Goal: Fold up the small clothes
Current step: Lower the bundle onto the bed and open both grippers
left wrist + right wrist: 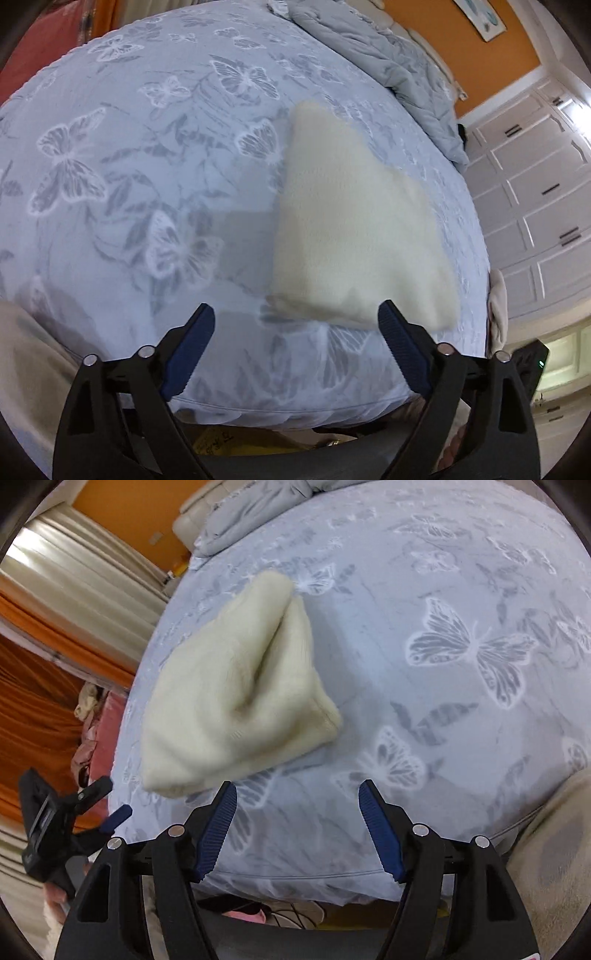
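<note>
A small cream knit garment [351, 229] lies folded on the blue butterfly-print bed sheet [129, 166]. In the left wrist view it sits just ahead of my left gripper [297, 314], towards its right finger. My left gripper is open and empty. In the right wrist view the garment [236, 686] lies ahead and to the left of my right gripper [297, 794], which is open and empty above the sheet [461, 701]. The left gripper [66, 827] also shows at the lower left of that view.
A rumpled grey duvet [388, 62] lies at the far end of the bed. White cupboards [535, 192] stand beside the bed. Beige cloth [554, 849] lies at the near bed edge. Orange curtains [37, 709] and pink items [99, 738] are off the other side.
</note>
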A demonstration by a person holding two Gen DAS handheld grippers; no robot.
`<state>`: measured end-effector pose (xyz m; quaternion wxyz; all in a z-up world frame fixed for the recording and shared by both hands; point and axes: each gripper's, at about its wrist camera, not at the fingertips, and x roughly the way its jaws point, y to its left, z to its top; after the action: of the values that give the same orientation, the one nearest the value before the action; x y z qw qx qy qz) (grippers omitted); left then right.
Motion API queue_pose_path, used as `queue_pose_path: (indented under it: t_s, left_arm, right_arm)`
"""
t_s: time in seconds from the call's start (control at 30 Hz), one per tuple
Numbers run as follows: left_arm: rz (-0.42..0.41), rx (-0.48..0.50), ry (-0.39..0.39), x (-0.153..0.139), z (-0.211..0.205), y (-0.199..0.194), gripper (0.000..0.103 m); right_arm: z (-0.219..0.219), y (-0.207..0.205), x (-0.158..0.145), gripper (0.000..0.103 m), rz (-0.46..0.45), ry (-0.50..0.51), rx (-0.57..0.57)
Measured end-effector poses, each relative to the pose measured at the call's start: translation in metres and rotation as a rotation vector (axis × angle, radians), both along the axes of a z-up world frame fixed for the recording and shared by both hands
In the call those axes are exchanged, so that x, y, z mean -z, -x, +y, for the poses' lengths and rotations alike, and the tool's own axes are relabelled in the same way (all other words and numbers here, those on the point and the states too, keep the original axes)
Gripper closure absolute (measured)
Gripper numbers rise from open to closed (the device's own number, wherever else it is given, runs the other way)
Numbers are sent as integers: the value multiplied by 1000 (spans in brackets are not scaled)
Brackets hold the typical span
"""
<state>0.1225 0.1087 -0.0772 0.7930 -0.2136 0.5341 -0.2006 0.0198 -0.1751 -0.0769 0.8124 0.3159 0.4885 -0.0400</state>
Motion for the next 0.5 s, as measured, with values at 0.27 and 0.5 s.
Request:
queue_pose_path:
  t_s: [0.27,0.5]
  left_arm:
    - [54,-6,-29,35,-30,-22,10]
    - [-4,51,-207,56,-35,-28,9]
  right_arm:
    - [-1,-44,1,27,-19,-83,36]
    - [23,-69,20,52,52,174,-95]
